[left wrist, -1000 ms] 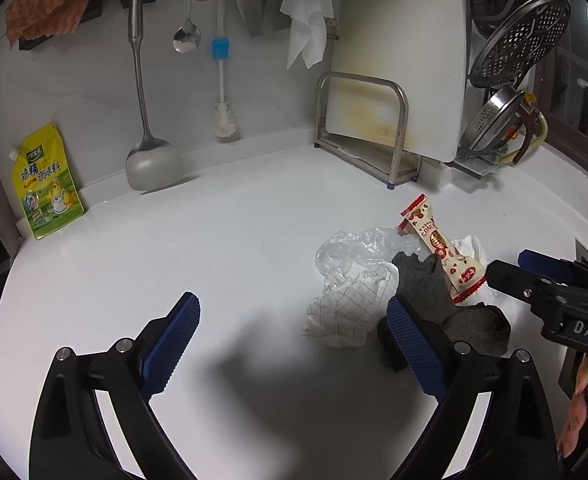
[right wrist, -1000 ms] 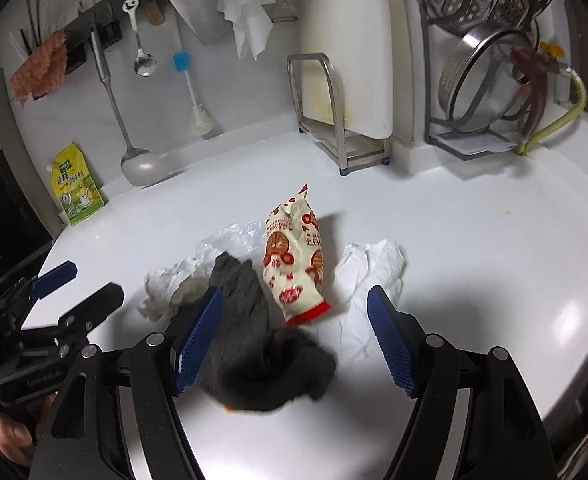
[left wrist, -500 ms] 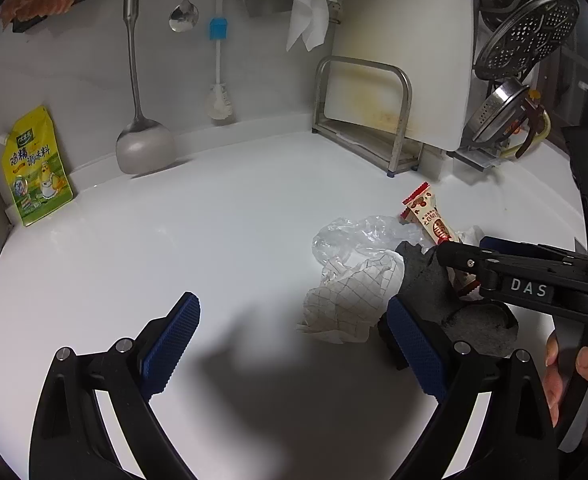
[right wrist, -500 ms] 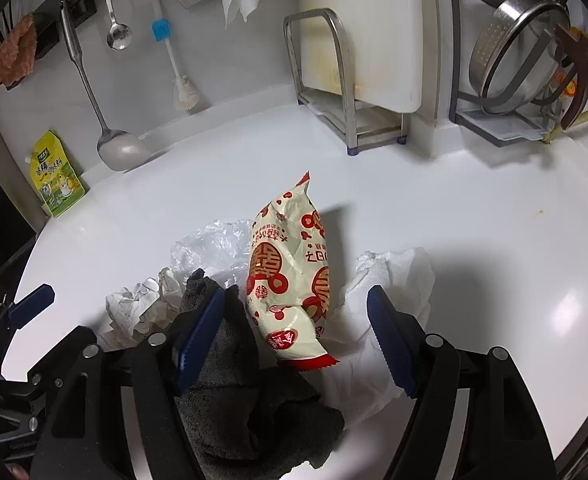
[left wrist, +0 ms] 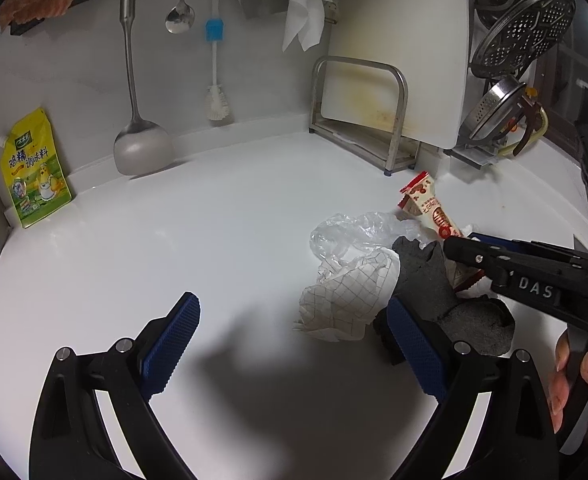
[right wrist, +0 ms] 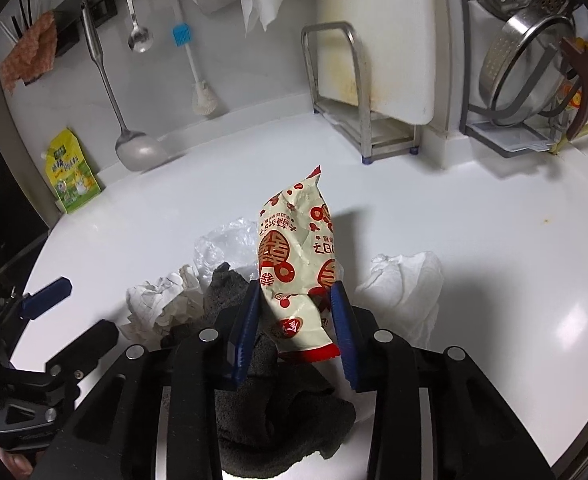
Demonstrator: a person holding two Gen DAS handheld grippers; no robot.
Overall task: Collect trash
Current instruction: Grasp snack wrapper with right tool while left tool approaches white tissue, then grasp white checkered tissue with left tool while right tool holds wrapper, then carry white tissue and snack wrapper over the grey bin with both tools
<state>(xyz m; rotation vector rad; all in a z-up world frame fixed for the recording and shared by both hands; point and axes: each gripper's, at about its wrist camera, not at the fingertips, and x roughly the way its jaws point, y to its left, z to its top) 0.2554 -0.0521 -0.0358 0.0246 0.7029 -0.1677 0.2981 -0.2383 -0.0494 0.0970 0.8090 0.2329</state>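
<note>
The snack wrapper (right wrist: 294, 256) lies on the grey cloth (right wrist: 285, 420), between the right claw's (right wrist: 296, 300) closing pads, which already pinch it. Plastic bag (left wrist: 350, 236), checked paper (left wrist: 346, 300) and tissue (right wrist: 410, 280) remain on the worktop (left wrist: 213, 220); left claw (left wrist: 294, 332) gapes empty.

cream wrapper (right wrist: 294, 256) with red circles and a red end. dark grey cloth (right wrist: 285, 424). white paper (left wrist: 346, 300) with a thin grid. clear bag (left wrist: 350, 236). plain white tissue (right wrist: 406, 284). yellow-green pouch (left wrist: 33, 168). white counter (left wrist: 173, 248). blue pads (left wrist: 169, 340) on black grippers.
</note>
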